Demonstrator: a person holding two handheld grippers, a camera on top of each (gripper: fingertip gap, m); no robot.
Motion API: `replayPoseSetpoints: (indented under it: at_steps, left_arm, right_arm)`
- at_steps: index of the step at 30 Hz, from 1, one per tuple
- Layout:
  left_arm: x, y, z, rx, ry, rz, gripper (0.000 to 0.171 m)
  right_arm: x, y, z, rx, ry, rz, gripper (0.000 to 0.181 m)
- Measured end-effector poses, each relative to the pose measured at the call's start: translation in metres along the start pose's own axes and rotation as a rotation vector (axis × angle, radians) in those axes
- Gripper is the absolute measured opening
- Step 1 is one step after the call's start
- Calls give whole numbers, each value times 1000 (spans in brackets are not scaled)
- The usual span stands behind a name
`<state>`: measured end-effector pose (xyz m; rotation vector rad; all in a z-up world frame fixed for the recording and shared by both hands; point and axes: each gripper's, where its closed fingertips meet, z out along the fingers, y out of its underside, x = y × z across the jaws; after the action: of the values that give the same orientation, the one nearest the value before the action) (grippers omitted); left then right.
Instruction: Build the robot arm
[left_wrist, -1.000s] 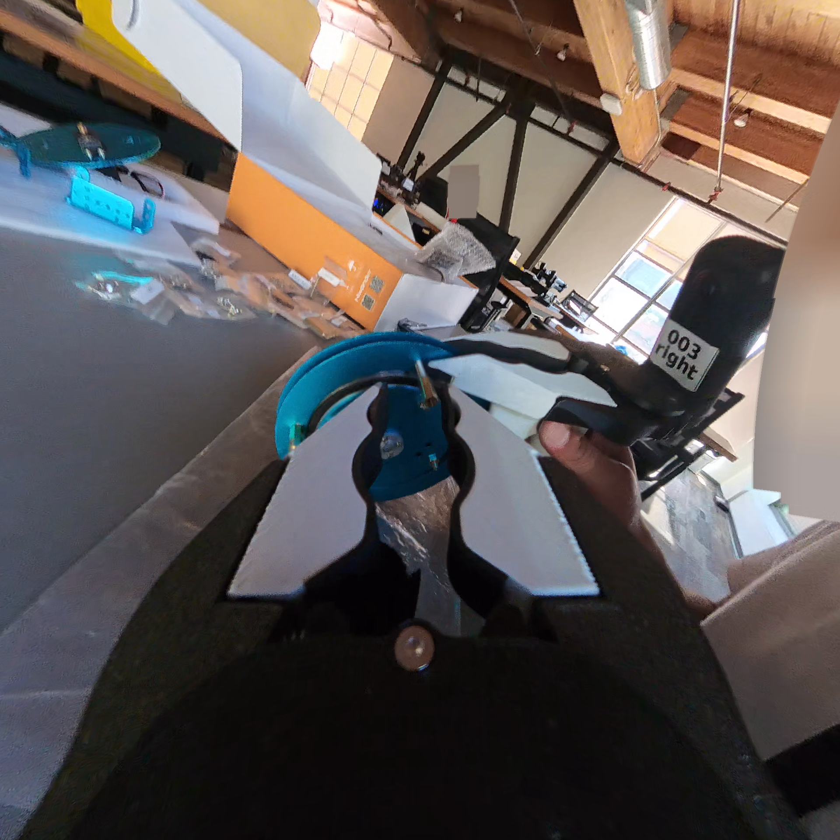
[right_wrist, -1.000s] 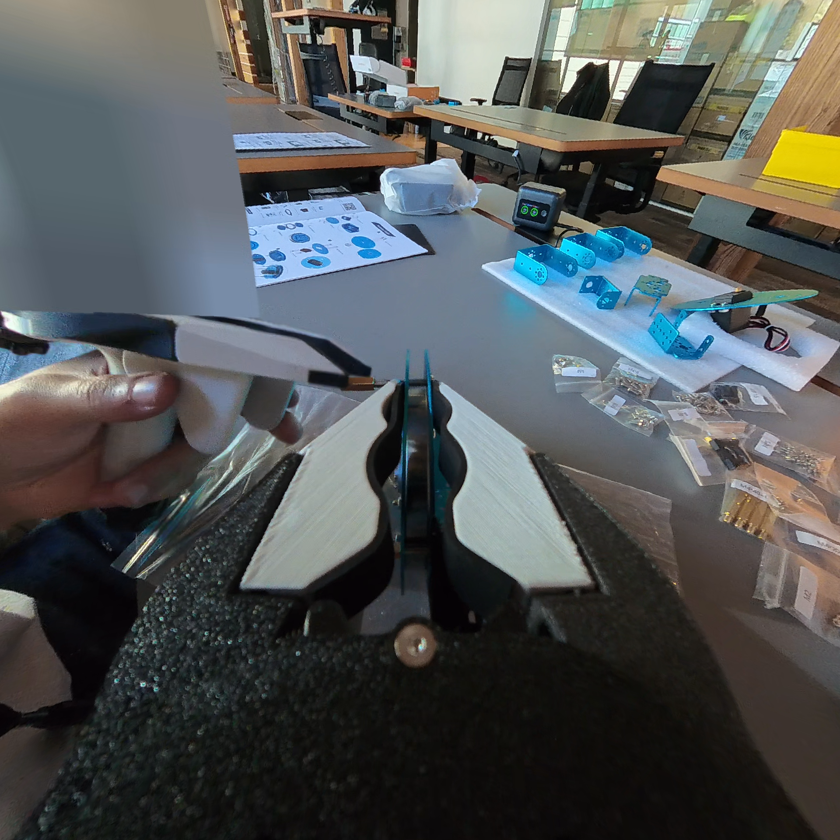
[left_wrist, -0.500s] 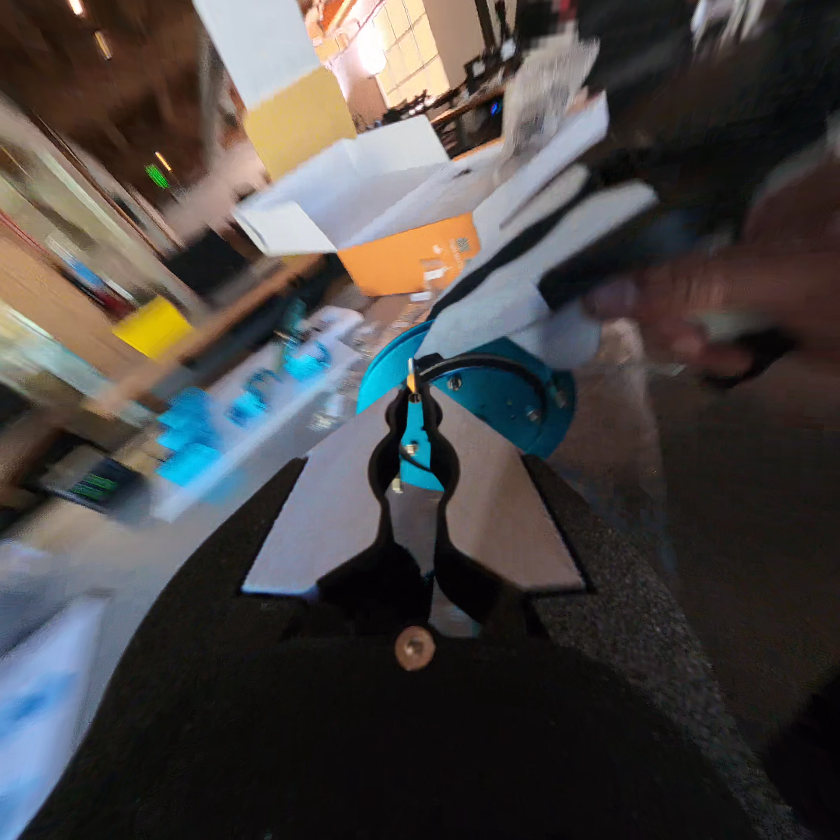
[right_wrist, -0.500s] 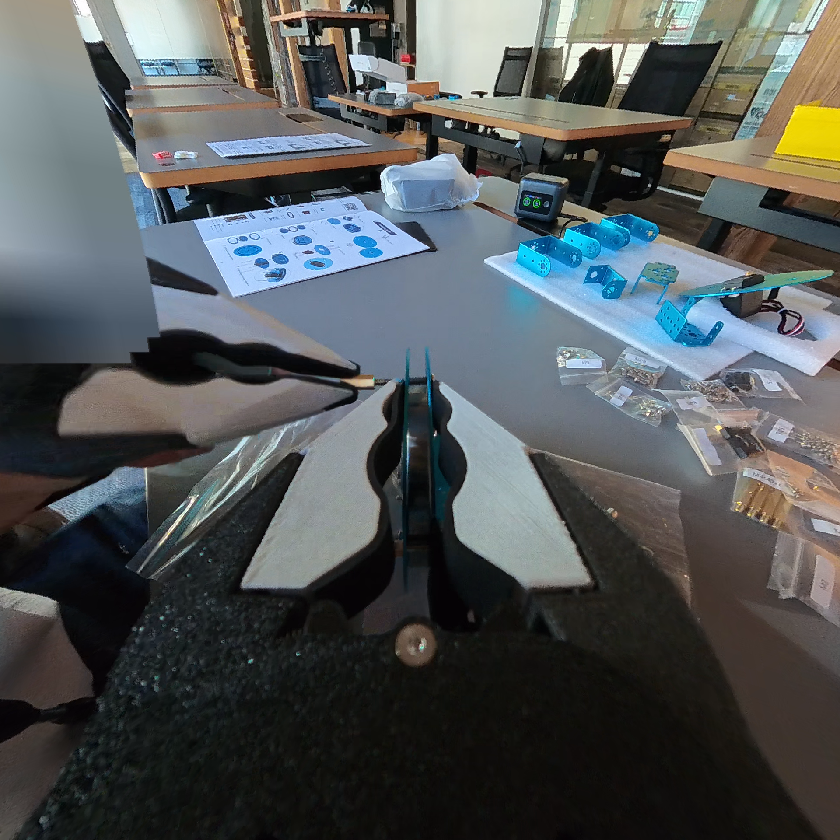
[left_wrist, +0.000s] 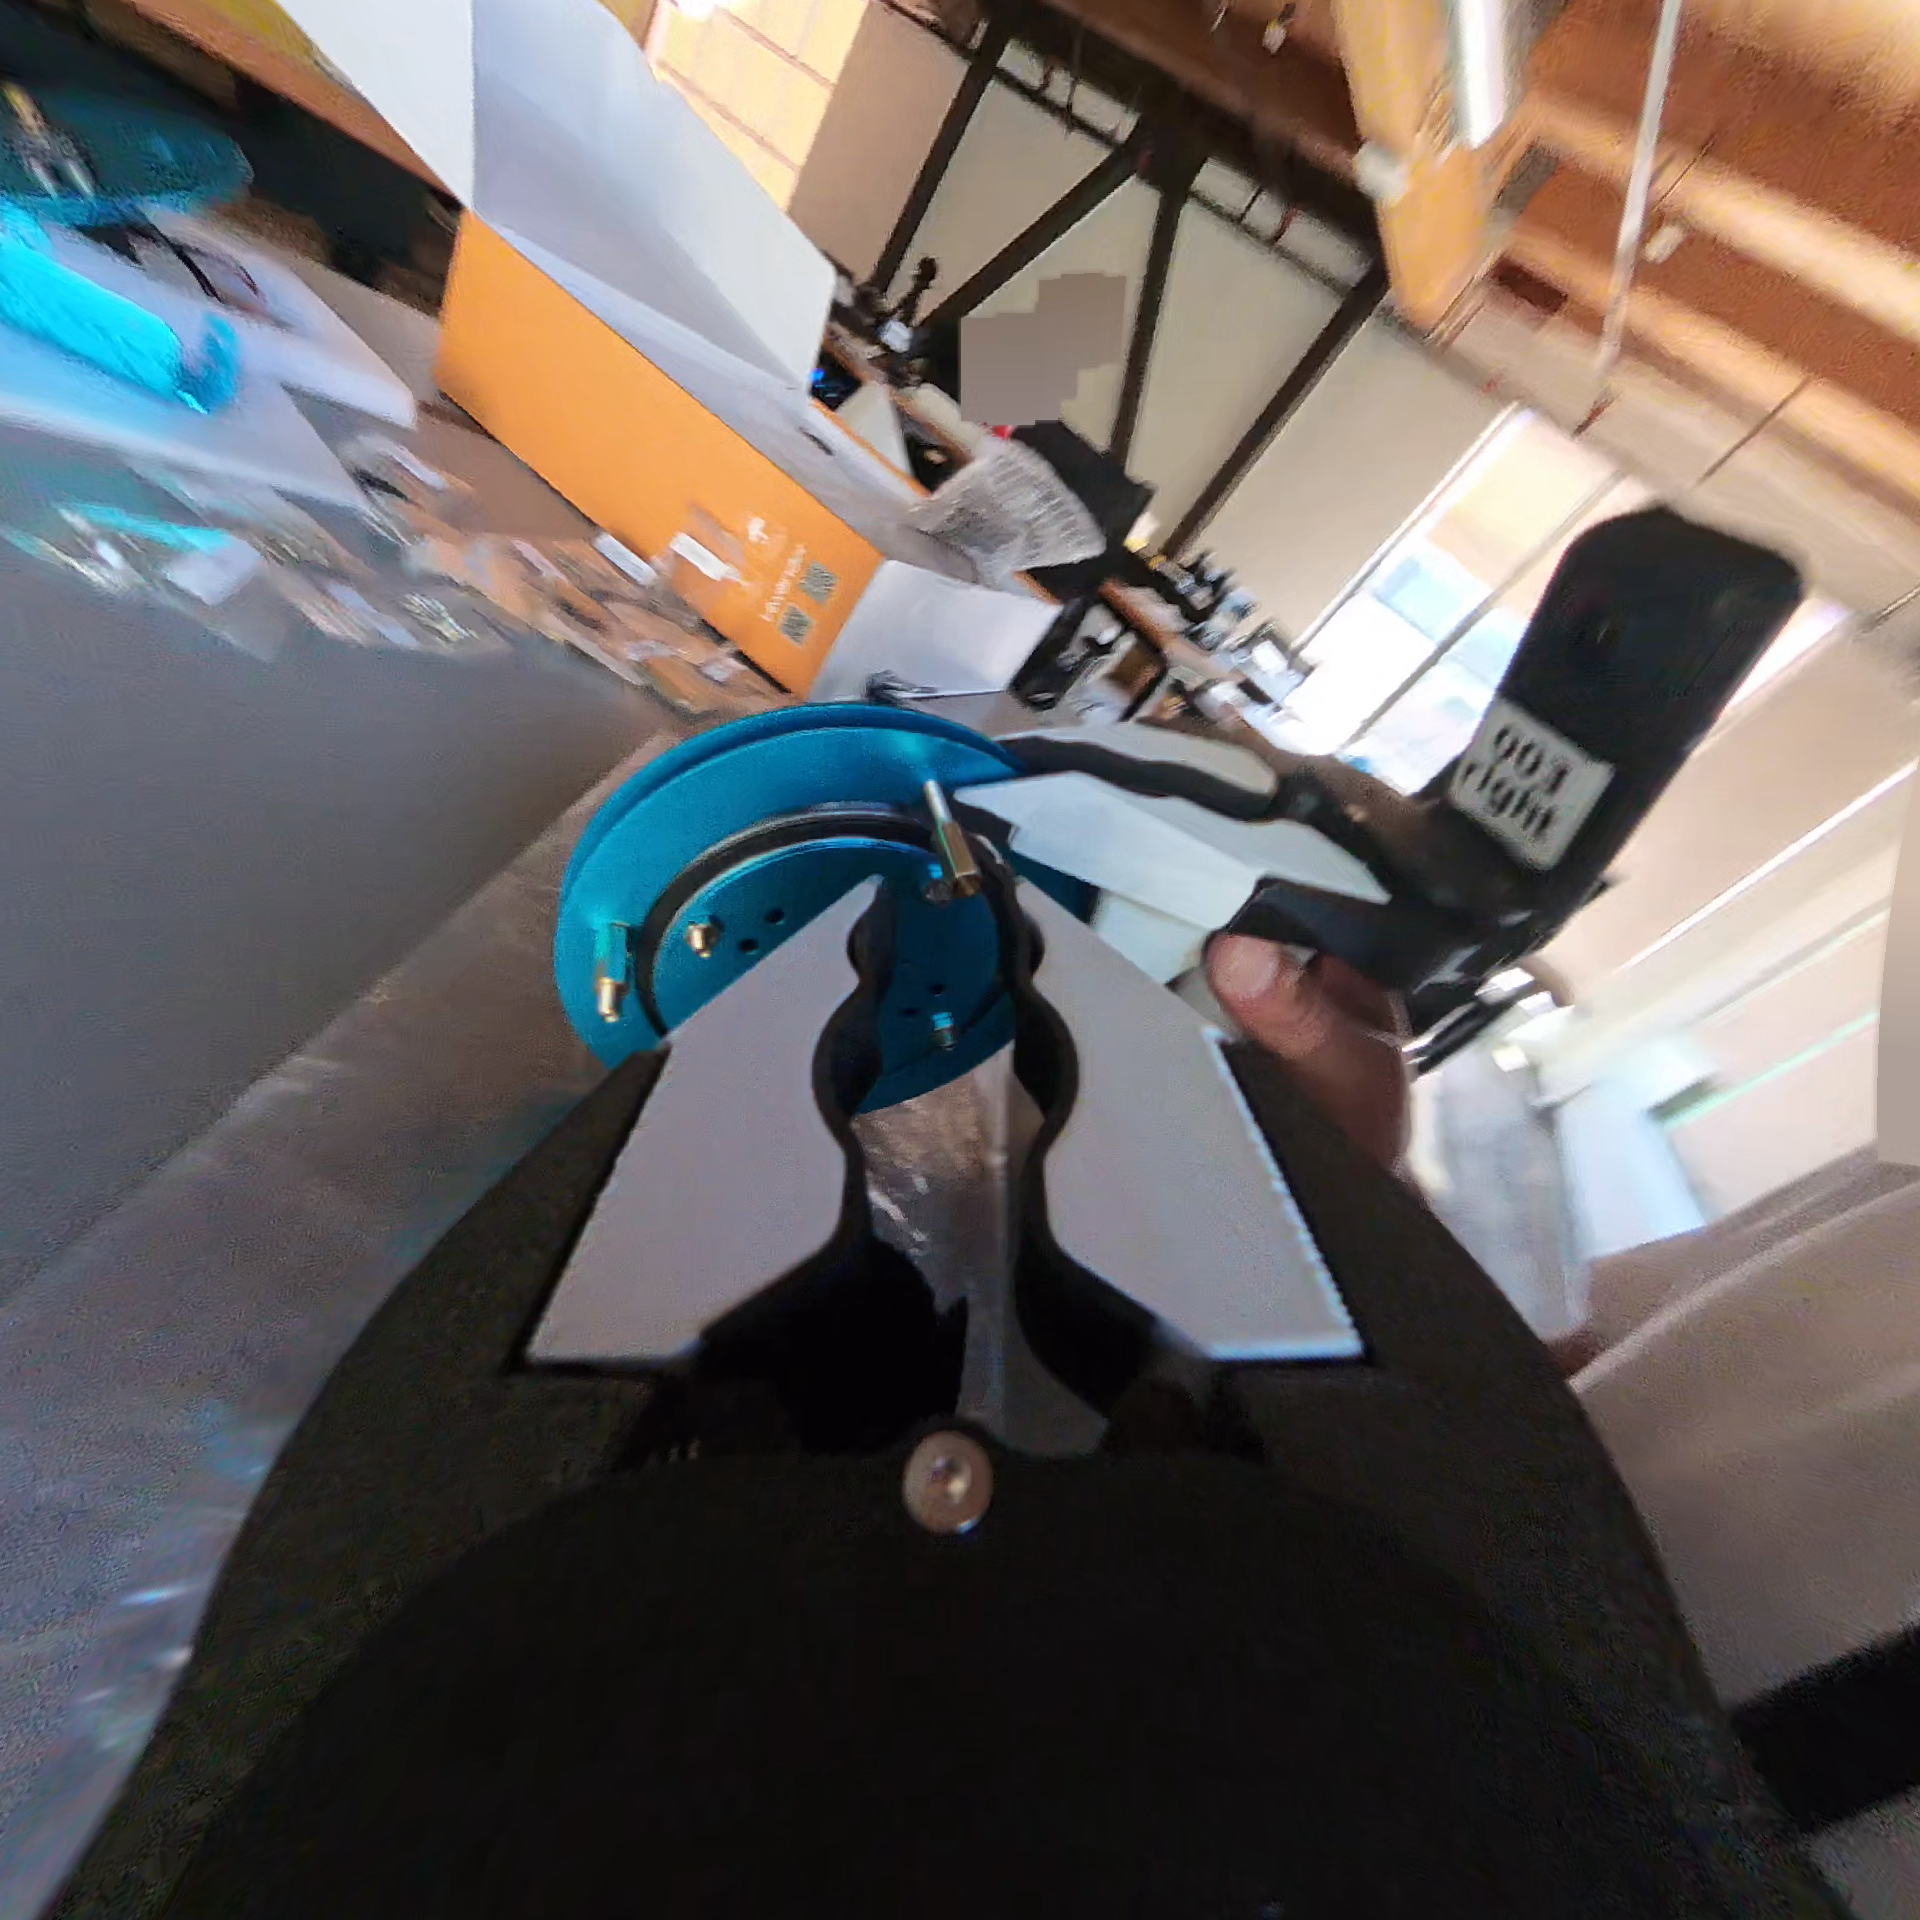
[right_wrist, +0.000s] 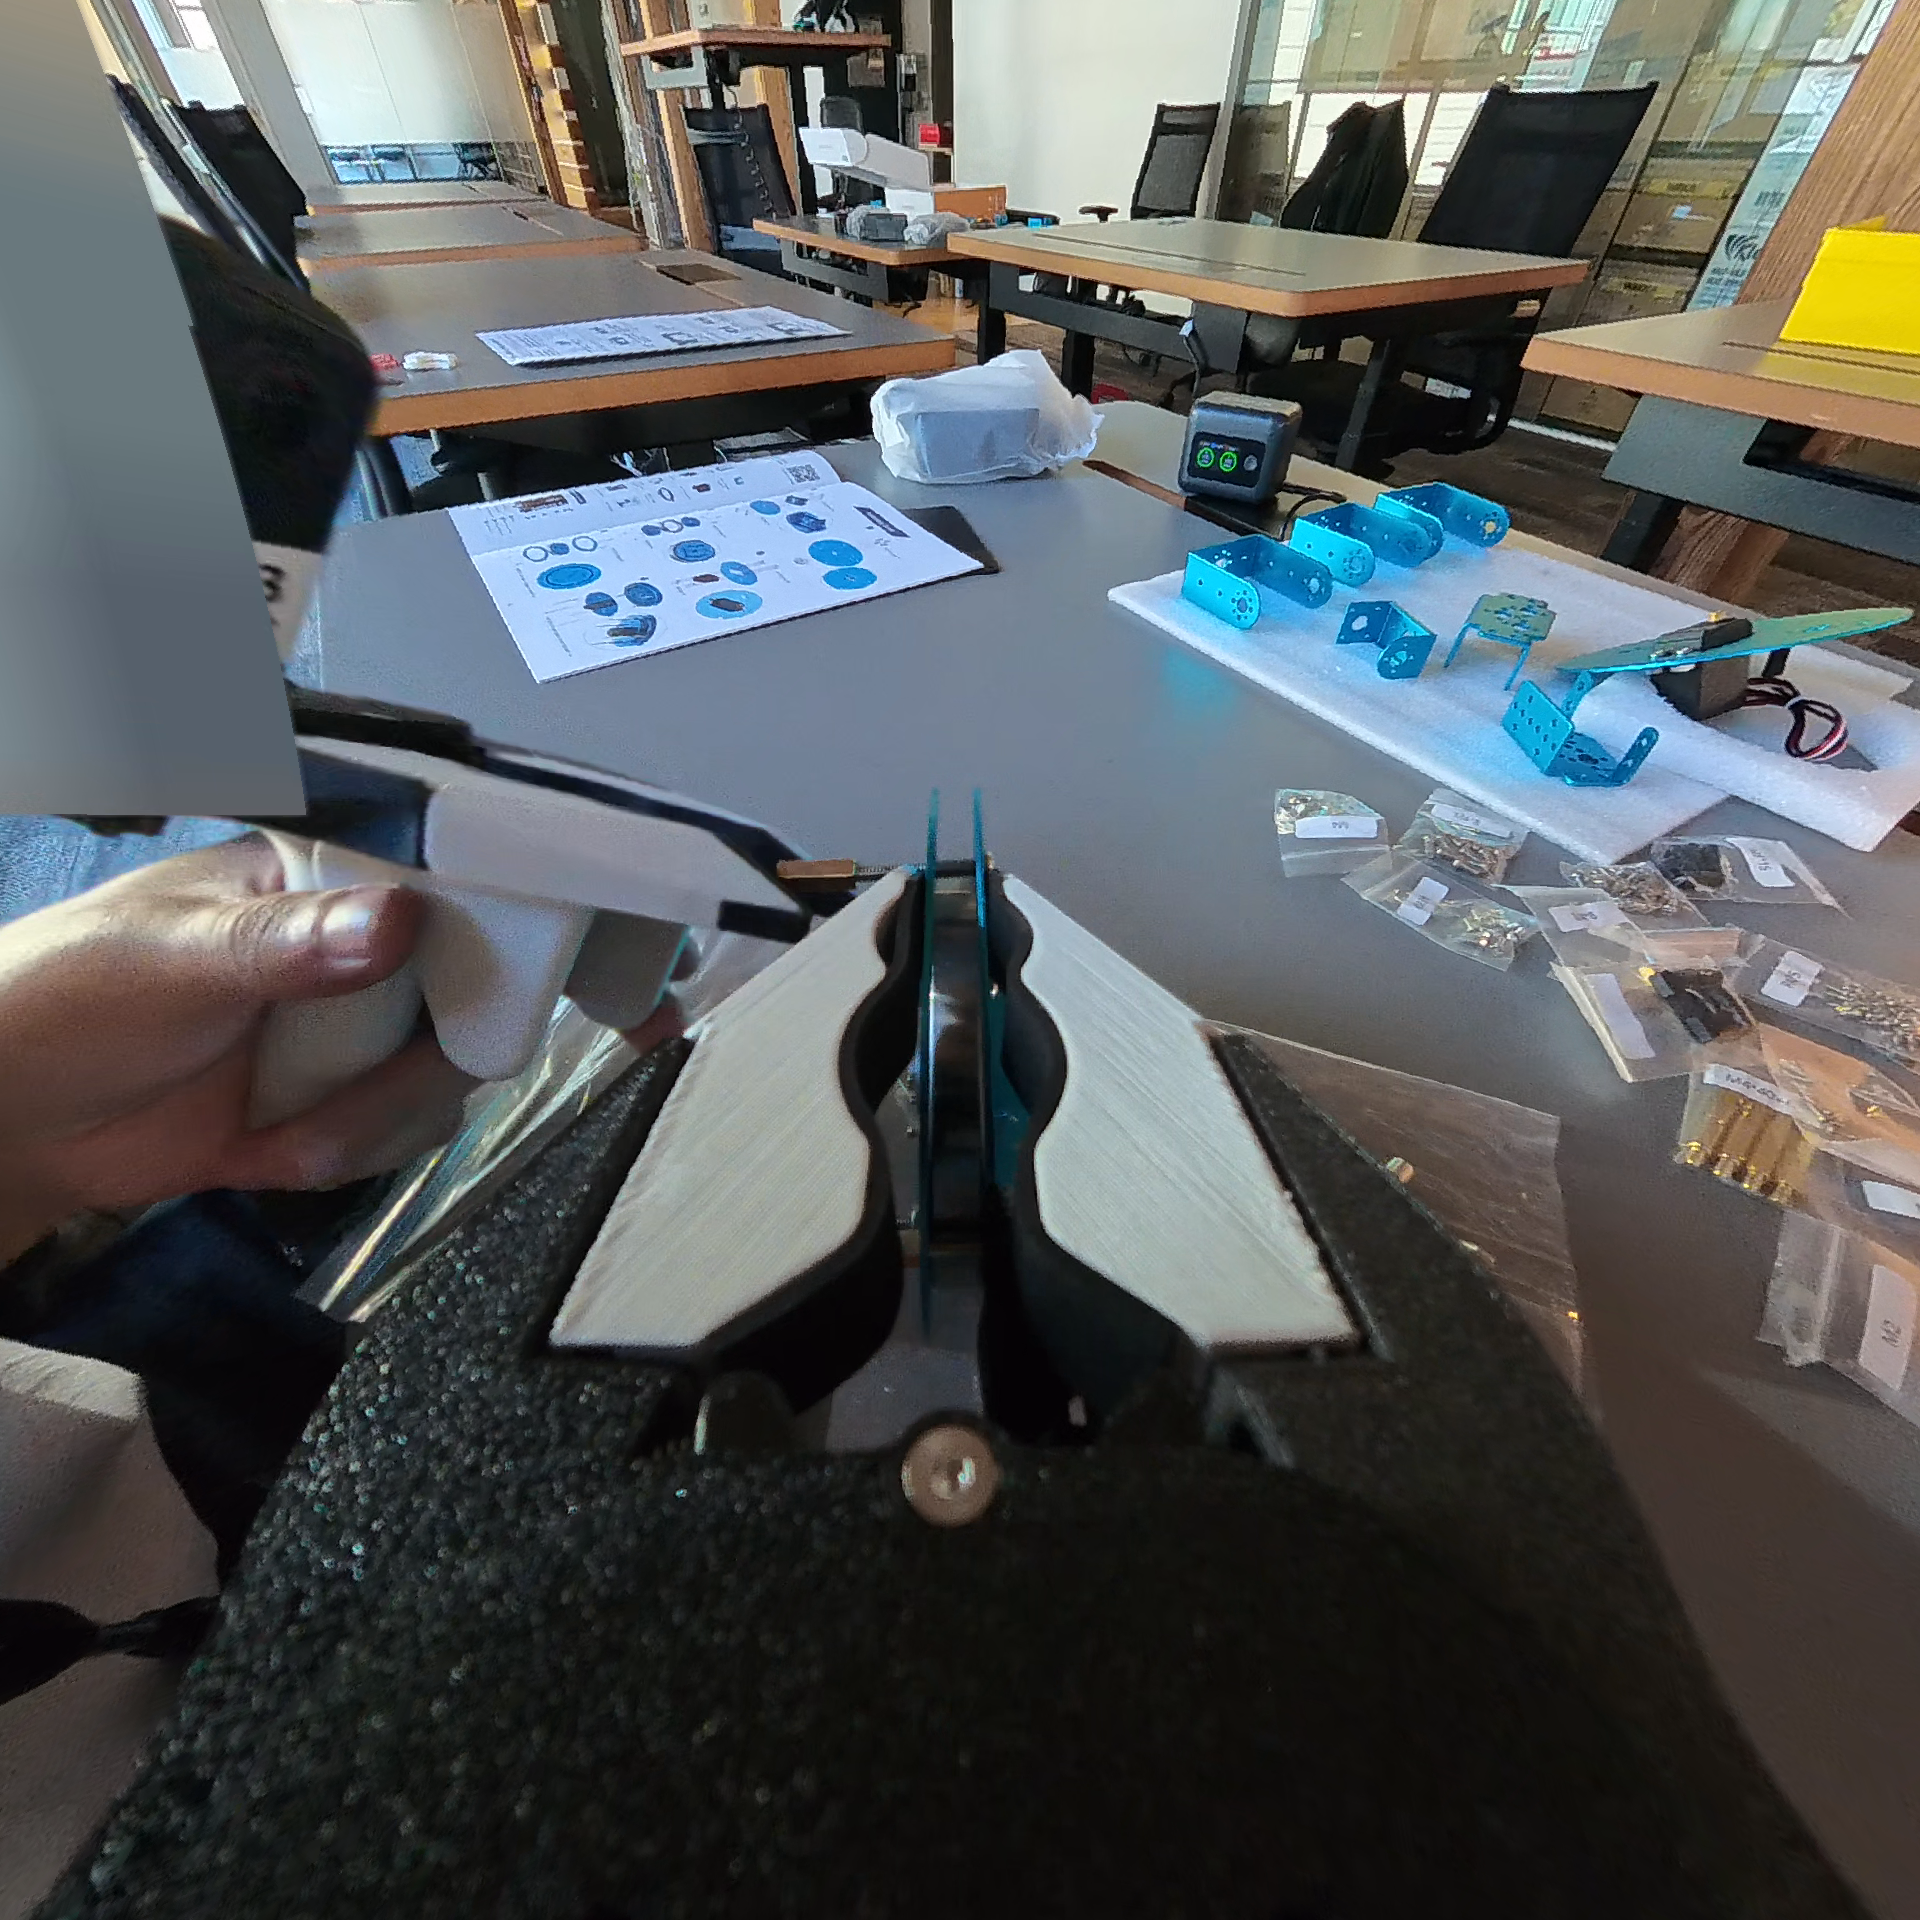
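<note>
My right gripper (right_wrist: 951, 883) squeezing blue disc pair (right_wrist: 954, 1039), edge-on between fingers. My left gripper (left_wrist: 940, 883) nearly closed, pinching small brass post (left_wrist: 954, 844) at disc (left_wrist: 769, 883) face. Other posts already standing. Bags (right_wrist: 1475, 894) lying right, on table (right_wrist: 935, 707).

The right gripper (right_wrist: 951, 883) has its jaws closed nearly together, pointing forward and level. The left gripper (left_wrist: 940, 883) is rolled sideways, its jaws slightly parted, tips aimed toward the right gripper's. A hand (right_wrist: 177, 1029) grips its handle.
</note>
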<state>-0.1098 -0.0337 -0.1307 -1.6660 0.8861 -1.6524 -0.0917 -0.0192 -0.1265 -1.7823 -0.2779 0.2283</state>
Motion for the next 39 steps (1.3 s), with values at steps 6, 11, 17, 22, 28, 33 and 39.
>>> replayPoseSetpoints:
  at_steps: [6, 11, 17, 22, 28, 33, 39]
  left_arm:
    - [3, -5, 2, 55, -21, 11, 6]
    - [-2, -3, 2, -63, -350, 860, 5]
    - [-6, -7, 3, -162, -578, 1605, 5]
    - [0, -6, -1, -35, -322, 742, 19]
    - [-7, -7, -5, 77, -65, -36, 24]
    - [1, -9, 1, 79, -55, 5, 10]
    - [1, -5, 5, -50, -254, 671, 5]
  right_arm:
    - [1, 0, 0, -1, 11, -9, 10]
    - [1, 0, -1, -4, 15, -5, 11]
    - [4, 1, -2, -6, 11, 14, 10]
    - [4, 1, -2, -6, 13, 3, 10]
    - [3, 1, -1, -5, 13, 2, 10]
    - [1, 1, 0, -4, 10, -4, 10]
    - [4, 1, -1, -7, 18, 5, 10]
